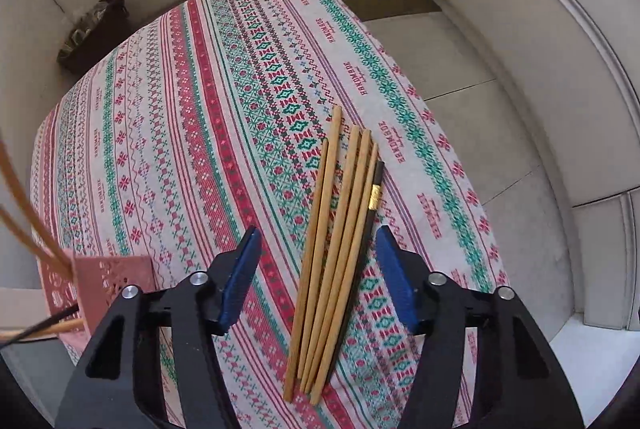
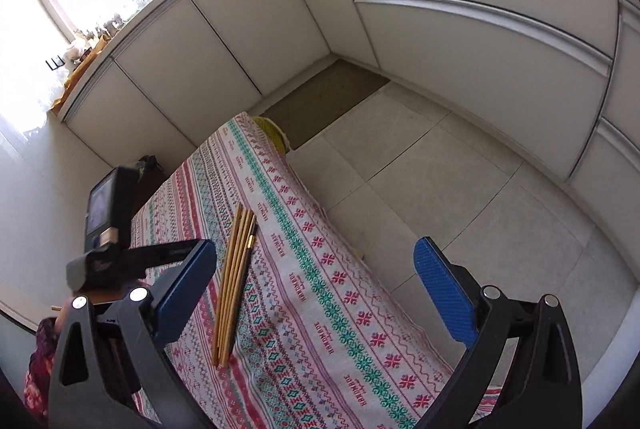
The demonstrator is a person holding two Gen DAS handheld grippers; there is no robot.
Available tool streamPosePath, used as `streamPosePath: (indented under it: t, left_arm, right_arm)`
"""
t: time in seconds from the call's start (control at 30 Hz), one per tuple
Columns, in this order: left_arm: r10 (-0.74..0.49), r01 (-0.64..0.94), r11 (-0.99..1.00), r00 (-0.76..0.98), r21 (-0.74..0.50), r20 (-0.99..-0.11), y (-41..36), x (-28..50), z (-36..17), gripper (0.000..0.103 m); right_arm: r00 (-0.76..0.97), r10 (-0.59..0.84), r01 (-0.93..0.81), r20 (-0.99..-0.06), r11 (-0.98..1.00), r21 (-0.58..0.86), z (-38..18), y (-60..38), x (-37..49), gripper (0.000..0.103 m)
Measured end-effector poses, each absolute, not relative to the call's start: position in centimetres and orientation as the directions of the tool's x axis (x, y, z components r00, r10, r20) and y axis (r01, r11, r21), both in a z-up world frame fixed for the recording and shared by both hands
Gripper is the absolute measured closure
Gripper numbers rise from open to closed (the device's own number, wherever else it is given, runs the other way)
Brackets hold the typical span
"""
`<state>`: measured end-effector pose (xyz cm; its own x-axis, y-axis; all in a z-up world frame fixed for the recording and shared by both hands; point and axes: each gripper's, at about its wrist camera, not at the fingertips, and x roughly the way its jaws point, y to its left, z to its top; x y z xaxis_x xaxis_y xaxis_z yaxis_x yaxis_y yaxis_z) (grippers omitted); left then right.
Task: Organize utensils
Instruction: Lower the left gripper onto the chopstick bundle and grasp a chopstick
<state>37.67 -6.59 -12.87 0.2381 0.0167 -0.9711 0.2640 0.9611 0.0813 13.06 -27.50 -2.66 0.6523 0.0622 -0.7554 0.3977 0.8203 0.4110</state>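
Note:
Several wooden chopsticks (image 1: 332, 249) lie bundled on the patterned tablecloth (image 1: 180, 109), with one black chopstick (image 1: 374, 193), gold-banded, along their right side. My left gripper (image 1: 318, 233) points steeply down over them, its blue pads straddling the bundle. The right pad is close to the black stick and the left pad stands clear, so nothing is clamped. In the right wrist view the same chopsticks (image 2: 236, 269) lie just right of my right gripper's left finger. My right gripper (image 2: 316, 245) is wide open above the cloth's edge, holding nothing.
A pink perforated holder (image 1: 108, 281) with chopsticks sticking out stands at the table's near-left corner. The left hand-held device (image 2: 108, 213) is at the left of the right wrist view. White cabinets (image 2: 480, 29), a floor mat (image 2: 328, 97) and a dark bag (image 1: 92, 29) surround the table.

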Motion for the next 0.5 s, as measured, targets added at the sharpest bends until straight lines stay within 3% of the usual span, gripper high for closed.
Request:
streamPosePath:
  t: [0.1, 0.13, 0.5]
  left_arm:
    - [0.074, 0.283, 0.950, 0.198, 0.129, -0.977, -7.2, 39.3, -14.4, 0.071]
    - [0.085, 0.283, 0.949, 0.187, 0.136, -0.979, -7.2, 39.8, -14.8, 0.073]
    - [0.086, 0.294, 0.946, 0.172, 0.134, -0.981, -6.5, 41.8, -17.2, 0.075]
  right_arm:
    - [0.654, 0.067, 0.379, -0.753, 0.833, 0.403, -2.6, -26.9, 13.3, 0.007]
    - [0.655, 0.065, 0.374, -0.753, 0.838, 0.397, -2.5, -26.8, 13.3, 0.007]
    - [0.631, 0.064, 0.388, -0.773, 0.837, 0.386, -3.2, -27.4, 13.8, 0.007]
